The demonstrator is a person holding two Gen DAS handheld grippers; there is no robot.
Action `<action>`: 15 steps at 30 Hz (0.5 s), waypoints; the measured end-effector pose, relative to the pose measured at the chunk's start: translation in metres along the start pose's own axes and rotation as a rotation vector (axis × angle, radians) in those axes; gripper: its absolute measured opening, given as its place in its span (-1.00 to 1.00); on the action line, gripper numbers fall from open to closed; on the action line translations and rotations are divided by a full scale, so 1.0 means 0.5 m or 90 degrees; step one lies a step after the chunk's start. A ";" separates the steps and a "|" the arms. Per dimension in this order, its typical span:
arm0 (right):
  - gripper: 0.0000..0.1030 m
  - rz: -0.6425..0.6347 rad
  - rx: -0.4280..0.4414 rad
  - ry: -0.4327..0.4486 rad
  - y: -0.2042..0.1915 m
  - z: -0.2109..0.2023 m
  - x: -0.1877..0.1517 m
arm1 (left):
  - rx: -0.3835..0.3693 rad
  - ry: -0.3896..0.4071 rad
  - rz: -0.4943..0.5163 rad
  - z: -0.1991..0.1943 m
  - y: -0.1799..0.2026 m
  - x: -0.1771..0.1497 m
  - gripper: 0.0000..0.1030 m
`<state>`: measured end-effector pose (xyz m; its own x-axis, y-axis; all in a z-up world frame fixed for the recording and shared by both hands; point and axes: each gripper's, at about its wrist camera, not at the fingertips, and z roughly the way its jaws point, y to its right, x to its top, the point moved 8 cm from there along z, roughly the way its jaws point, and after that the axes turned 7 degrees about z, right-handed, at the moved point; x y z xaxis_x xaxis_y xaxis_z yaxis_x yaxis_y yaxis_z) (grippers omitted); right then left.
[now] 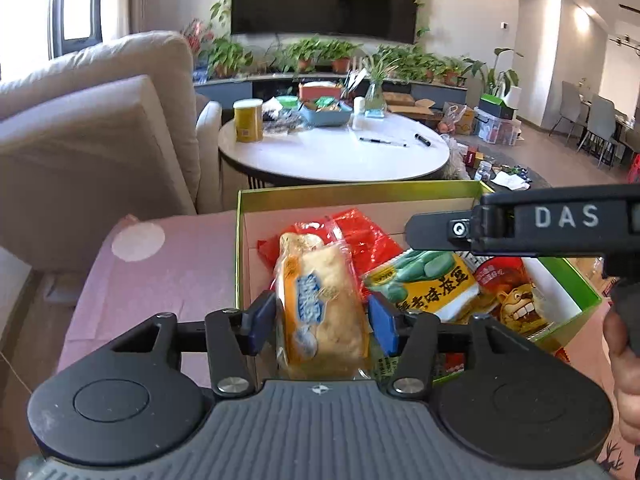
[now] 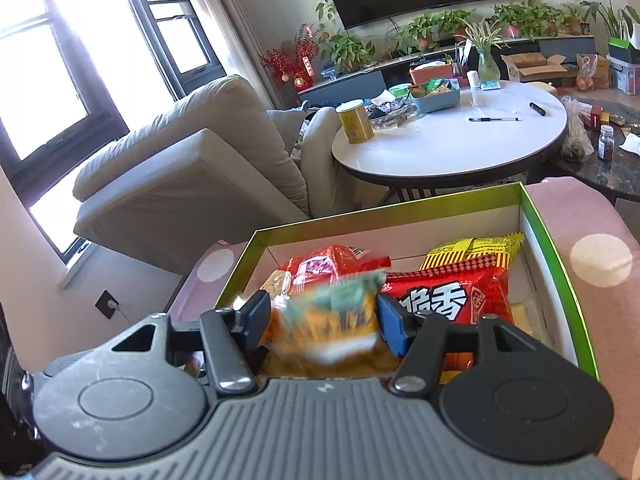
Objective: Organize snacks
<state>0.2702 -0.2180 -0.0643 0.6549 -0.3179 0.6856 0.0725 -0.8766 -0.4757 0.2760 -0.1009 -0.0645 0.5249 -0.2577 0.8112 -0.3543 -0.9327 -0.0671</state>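
A green-rimmed cardboard box [image 1: 360, 192] [image 2: 556, 264] on a pink spotted cloth holds several snack packets. My left gripper [image 1: 322, 322] is shut on a clear-wrapped bread packet [image 1: 320, 300] just above the box's near left side. My right gripper [image 2: 320, 320] is shut on a yellow and green bean snack packet [image 2: 328, 320], blurred by motion, over the box; the same packet [image 1: 430, 284] shows in the left wrist view under the right gripper's body [image 1: 520, 224]. Red packets [image 1: 360, 240] [image 2: 448, 292] and a yellow packet [image 2: 476, 252] lie inside.
A beige sofa [image 1: 100, 128] [image 2: 192, 168] stands at left. A round white table [image 1: 332, 152] [image 2: 452, 140] behind the box carries a yellow can [image 1: 248, 120], a blue basket [image 1: 326, 114] and pens. A dark side table [image 2: 600, 168] with a small bottle is at right.
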 end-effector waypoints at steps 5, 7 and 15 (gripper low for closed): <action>0.52 0.001 -0.002 0.012 0.002 -0.015 0.001 | 0.001 0.015 0.004 -0.024 0.003 0.005 -0.01; 0.52 -0.003 -0.004 0.016 0.003 -0.024 0.001 | 0.003 0.018 0.002 -0.034 0.001 0.004 0.01; 0.52 -0.008 -0.014 0.022 0.014 -0.070 -0.011 | 0.014 0.028 -0.009 -0.094 -0.009 -0.018 0.08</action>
<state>0.2407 -0.2350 -0.0522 0.6275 -0.3192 0.7102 0.0641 -0.8879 -0.4556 0.2364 -0.0825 -0.0444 0.4952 -0.2342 0.8366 -0.3303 -0.9414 -0.0681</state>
